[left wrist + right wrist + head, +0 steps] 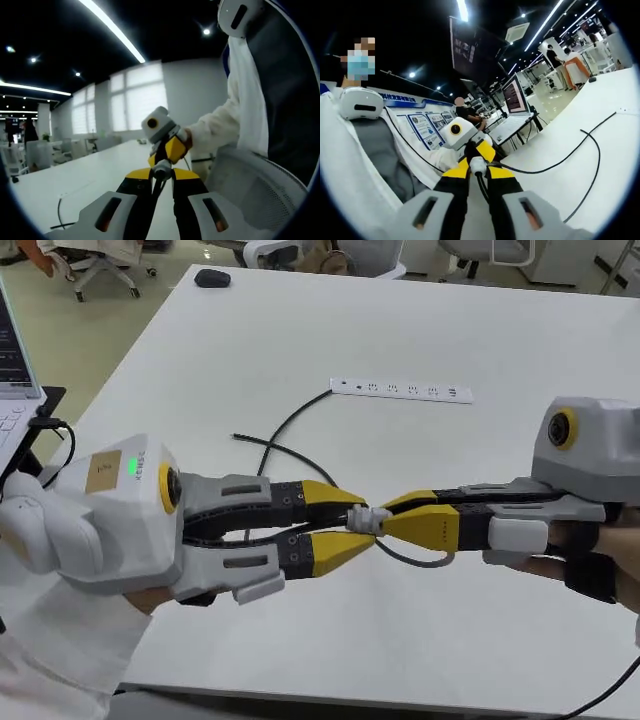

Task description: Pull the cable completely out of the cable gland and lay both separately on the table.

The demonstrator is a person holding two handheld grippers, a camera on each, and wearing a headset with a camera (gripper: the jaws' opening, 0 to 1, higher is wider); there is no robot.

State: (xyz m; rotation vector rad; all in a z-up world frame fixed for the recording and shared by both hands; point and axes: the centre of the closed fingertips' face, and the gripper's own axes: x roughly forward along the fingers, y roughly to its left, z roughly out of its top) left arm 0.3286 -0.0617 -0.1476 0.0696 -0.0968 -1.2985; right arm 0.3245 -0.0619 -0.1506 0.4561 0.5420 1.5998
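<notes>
A small grey-white cable gland hangs above the table between the two grippers. My left gripper comes in from the left, its yellow jaws shut on the gland. My right gripper meets it from the right, its jaws shut on the cable right beside the gland. The black cable runs back across the table behind the left gripper. A short loop of it sags under the right jaws. The cable still passes through the gland.
A white power strip lies across the table's middle, beyond the grippers. A dark mouse sits at the far edge, and a laptop stands off the left side. Office chairs stand behind the table.
</notes>
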